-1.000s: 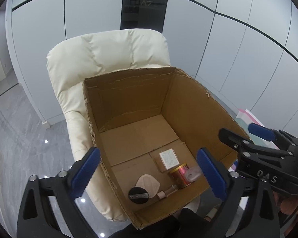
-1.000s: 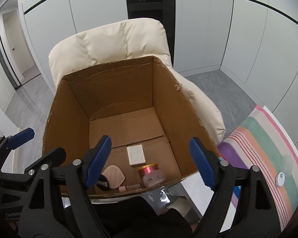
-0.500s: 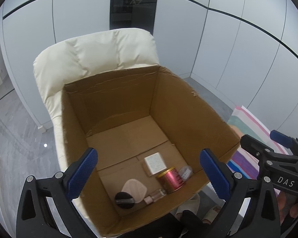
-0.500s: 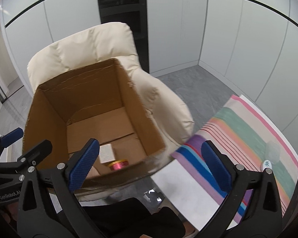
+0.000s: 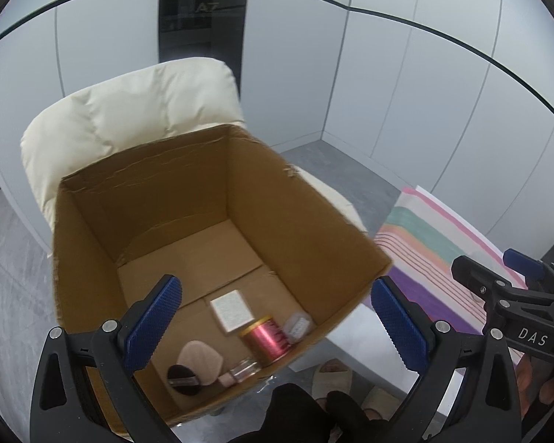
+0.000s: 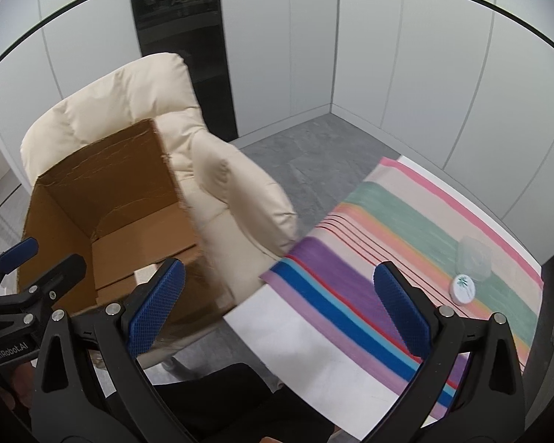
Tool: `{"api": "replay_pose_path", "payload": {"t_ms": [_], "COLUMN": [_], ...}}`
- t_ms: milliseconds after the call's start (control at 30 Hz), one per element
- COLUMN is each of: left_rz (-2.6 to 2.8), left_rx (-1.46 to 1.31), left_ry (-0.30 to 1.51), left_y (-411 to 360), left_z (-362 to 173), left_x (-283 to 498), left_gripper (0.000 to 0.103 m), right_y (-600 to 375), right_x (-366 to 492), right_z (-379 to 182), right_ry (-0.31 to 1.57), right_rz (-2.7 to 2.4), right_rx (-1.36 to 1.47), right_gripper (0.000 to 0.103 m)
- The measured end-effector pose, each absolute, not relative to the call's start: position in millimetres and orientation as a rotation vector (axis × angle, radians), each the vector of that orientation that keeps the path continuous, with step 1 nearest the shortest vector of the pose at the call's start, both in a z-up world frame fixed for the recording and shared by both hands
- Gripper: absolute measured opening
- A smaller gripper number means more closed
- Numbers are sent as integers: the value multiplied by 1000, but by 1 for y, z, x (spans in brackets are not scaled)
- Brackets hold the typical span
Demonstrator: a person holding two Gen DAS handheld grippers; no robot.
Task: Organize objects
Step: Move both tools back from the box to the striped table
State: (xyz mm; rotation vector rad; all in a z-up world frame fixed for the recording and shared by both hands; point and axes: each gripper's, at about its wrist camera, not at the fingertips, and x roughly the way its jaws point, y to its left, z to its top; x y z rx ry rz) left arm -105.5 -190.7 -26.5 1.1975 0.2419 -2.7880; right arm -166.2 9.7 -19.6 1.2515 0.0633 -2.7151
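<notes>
An open cardboard box (image 5: pixel 288 217) (image 6: pixel 70 199) stands on a cream armchair (image 5: pixel 136 107). In it lie a white square box (image 5: pixel 231 308), a pink can (image 5: pixel 267 337), a clear small container (image 5: pixel 297 326), a beige puff (image 5: pixel 199 363), a black round compact (image 5: pixel 179 378) and a small bottle (image 5: pixel 242 371). My left gripper (image 5: pixel 273 325) is open and empty above the box's near side. My right gripper (image 6: pixel 277 302) is open and empty above the striped cloth (image 6: pixel 406 243), where a white round jar (image 6: pixel 463 288) and a clear lid (image 6: pixel 474 256) lie at the far right.
The striped cloth covers a white table (image 6: pixel 314 361) right of the armchair (image 6: pixel 218 170). Grey floor (image 6: pixel 306 151) and white wall panels lie behind. The right gripper shows at the right edge of the left wrist view (image 5: pixel 513 295).
Both grippers swung to the right. The right gripper left the box and is now over the striped cloth; the jar and lid came into view. Both stay open.
</notes>
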Motion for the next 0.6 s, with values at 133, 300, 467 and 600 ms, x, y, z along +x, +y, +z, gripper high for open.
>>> {"api": "replay_pose_path", "payload": {"t_ms": [133,300,467,600], "left_rz": [-2803,-2831,-2869,-2899], "left_rx": [1215,1226,1231,1253], "left_ry": [235,192,160,159], "left_y": [-173,-148,-124,-105], "left_z": [-27,-26,-25,-25], "left_x": [-112,-118,-122,-128], "left_gripper": [103,103,103,102], "right_y": [30,59,86,106], "right_x": [-163,-159,-154,-148], "right_z": [-20,-19,-18,-19], "right_ry": [46,4,-44,-71], "right_rz": [-2748,-2794,-2833,-2862], "right_rx": [1261,1280,1300,1312], "right_gripper": [103,103,103,103]}}
